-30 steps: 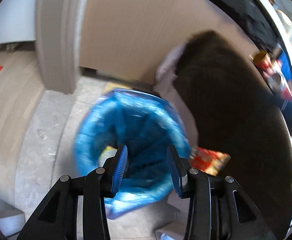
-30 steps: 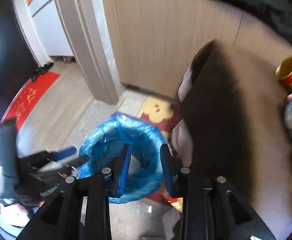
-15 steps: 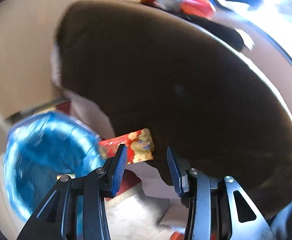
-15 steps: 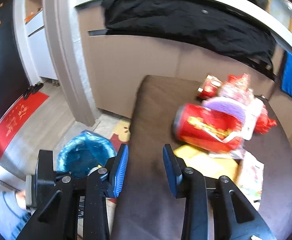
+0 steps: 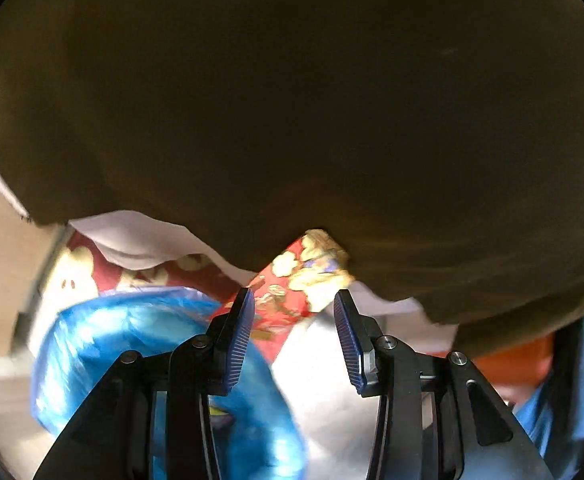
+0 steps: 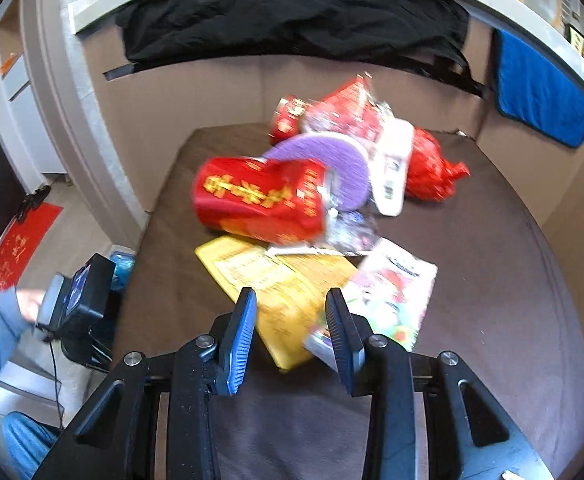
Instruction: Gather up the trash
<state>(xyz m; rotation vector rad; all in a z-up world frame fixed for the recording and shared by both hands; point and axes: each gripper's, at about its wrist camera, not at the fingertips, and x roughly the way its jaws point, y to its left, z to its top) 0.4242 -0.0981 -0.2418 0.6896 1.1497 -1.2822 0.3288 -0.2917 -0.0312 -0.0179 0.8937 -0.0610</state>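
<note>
Both grippers swung from blue-lined bin (image 5: 160, 364) to brown table; right gripper (image 6: 290, 334) open over yellow flat packet (image 6: 276, 284), left gripper (image 5: 293, 334) open near red printed wrapper (image 5: 292, 280): next pick pending.

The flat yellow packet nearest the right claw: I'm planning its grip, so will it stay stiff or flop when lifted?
The flat yellow packet lies thin and flat on the brown tablecloth, so it probably flexes and weighs little. A red cylindrical can overlaps its far edge, so pulling may nudge that can into rolling.

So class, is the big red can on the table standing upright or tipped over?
Tipped over. The red can lies on its side on the brown table, its lettering running sideways.
</note>
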